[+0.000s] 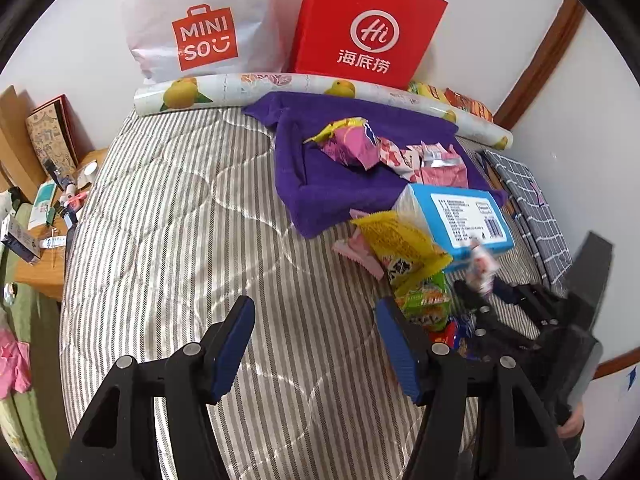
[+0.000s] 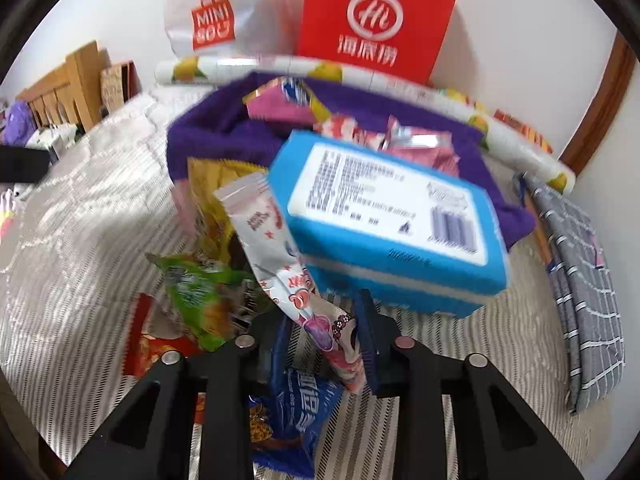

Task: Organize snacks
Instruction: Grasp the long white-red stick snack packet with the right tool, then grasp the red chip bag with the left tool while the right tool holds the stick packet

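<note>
Crumpled purple towel [image 1: 336, 188] holds pink and yellow snack packets [image 1: 352, 140]. Right gripper [image 2: 324, 340] pinches a long white-and-pink printed sachet [image 2: 280, 256]; left gripper [image 1: 316, 344] spread, empty.

the blue box's [image 2: 384, 216] label print is blurred; a blue packet [image 2: 298, 412] lies half hidden beneath the right hand-held gripper [image 2: 324, 332].

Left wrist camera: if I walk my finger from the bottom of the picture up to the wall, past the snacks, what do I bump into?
Green snack packet → yellow snack packet → blue box → purple towel → fruit-print roll → red paper bag.
</note>
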Motion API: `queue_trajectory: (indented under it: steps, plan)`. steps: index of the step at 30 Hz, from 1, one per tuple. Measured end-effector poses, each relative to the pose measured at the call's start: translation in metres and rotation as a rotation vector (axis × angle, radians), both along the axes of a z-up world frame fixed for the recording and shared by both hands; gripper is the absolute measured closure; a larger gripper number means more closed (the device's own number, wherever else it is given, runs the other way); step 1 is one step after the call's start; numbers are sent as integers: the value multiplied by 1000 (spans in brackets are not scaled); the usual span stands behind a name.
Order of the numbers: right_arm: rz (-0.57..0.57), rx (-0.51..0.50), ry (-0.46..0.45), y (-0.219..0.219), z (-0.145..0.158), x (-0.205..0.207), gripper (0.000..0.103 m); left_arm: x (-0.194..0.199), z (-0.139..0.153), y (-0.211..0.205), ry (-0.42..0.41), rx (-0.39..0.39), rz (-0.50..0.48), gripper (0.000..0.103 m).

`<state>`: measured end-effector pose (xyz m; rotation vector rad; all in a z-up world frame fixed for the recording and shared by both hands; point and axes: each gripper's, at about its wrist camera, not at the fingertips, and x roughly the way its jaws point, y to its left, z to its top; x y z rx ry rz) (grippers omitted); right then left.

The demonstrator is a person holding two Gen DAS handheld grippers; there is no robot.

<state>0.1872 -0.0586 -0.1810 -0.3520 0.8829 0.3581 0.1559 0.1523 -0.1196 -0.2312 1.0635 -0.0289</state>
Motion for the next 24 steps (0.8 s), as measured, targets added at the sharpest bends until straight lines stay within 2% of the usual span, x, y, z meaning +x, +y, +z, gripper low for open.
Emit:
queue_trajectory:
  steps: [6, 13, 22, 24]
  plan:
    - [-38, 69, -74, -17, 33, -17, 74, -8, -16, -10, 23, -24, -21, 42]
    - [-145, 194, -52, -62, 59, -33, 74, -19, -44, -24, 75, -57, -28, 42]
    - [-216, 278, -9, -98, 58, -44, 74, -31, -74, -45, 119, -108, -56, 42]
    - [-219, 277, 9, -101, 52, -46, 74, -37, -75, -48, 88, -101, -53, 40]
